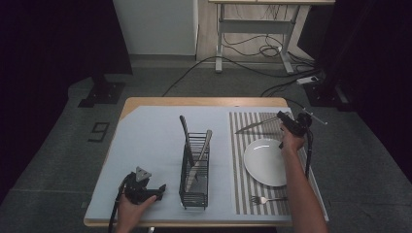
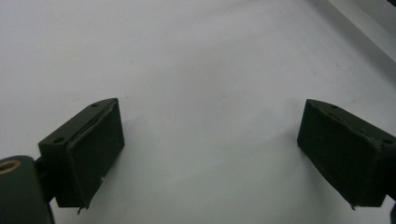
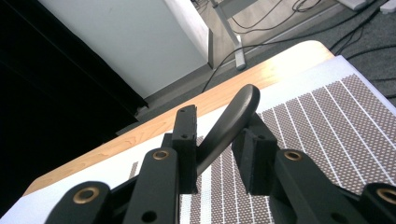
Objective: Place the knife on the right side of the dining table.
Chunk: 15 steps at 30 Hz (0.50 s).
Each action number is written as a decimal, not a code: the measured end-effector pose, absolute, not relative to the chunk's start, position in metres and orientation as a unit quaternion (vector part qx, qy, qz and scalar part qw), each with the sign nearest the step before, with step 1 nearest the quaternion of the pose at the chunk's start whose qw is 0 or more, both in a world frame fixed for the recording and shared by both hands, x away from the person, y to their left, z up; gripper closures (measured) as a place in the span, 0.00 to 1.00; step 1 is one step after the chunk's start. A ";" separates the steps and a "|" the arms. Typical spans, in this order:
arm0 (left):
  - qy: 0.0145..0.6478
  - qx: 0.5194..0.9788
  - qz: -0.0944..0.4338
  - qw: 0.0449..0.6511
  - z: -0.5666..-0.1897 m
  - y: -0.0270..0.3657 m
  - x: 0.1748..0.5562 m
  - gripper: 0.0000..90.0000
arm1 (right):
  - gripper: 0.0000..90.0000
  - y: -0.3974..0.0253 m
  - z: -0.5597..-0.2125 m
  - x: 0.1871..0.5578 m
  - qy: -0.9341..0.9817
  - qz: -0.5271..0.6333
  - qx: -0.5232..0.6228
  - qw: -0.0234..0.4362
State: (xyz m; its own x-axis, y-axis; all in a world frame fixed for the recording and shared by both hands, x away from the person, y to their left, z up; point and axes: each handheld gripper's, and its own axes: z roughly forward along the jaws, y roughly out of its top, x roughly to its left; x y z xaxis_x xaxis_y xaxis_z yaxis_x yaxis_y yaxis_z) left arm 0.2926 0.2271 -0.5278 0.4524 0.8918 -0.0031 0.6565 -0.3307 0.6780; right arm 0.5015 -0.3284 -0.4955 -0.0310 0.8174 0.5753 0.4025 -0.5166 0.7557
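Observation:
My right gripper (image 1: 286,121) (image 3: 217,151) is shut on the black handle (image 3: 233,116) of a knife (image 1: 255,125). It holds the knife just above the far part of the striped placemat (image 1: 239,160), blade pointing left. Nearer on the mat lies a white plate (image 1: 267,161), and a fork (image 1: 265,199) lies at the mat's front edge. My left gripper (image 1: 158,190) (image 2: 210,149) sits low over the pale table cover (image 2: 196,60) at the front left, jaws wide open with nothing between them.
A black wire cutlery rack (image 1: 195,170) stands at the table's middle, between the two grippers, holding a black-handled utensil (image 1: 184,130) and a silver one (image 1: 207,141). The wooden table edge (image 3: 196,105) runs behind the mat. Cables and a desk frame (image 1: 252,43) lie on the floor beyond.

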 end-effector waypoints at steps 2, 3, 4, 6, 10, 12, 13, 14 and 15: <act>0.488 0.793 0.189 0.311 -0.528 0.227 0.293 0.07 | 0.79 -0.329 -0.498 0.502 0.450 0.553 0.677 0.184; 0.488 0.794 0.189 0.311 -0.528 0.227 0.293 0.07 | 0.79 -0.329 -0.498 0.502 0.448 0.552 0.679 0.182; 0.488 0.793 0.189 0.311 -0.528 0.227 0.293 0.07 | 0.79 -0.329 -0.499 0.502 0.446 0.551 0.681 0.183; 0.488 0.793 0.189 0.311 -0.528 0.227 0.293 0.07 | 0.78 -0.330 -0.501 0.502 0.442 0.548 0.686 0.181; 0.488 0.793 0.189 0.311 -0.528 0.227 0.293 0.07 | 0.78 -0.332 -0.506 0.502 0.435 0.543 0.696 0.177; 0.488 0.793 0.189 0.311 -0.528 0.227 0.293 0.07 | 0.77 -0.334 -0.510 0.502 0.428 0.543 0.703 0.169; 0.488 0.793 0.189 0.311 -0.528 0.227 0.293 0.07 | 0.77 -0.334 -0.510 0.502 0.428 0.543 0.703 0.169; 0.488 0.793 0.189 0.311 -0.528 0.227 0.293 0.07 | 0.77 -0.335 -0.513 0.502 0.425 0.538 0.709 0.163; 0.488 0.793 0.189 0.311 -0.528 0.227 0.293 0.07 | 0.77 -0.336 -0.514 0.503 0.424 0.537 0.712 0.161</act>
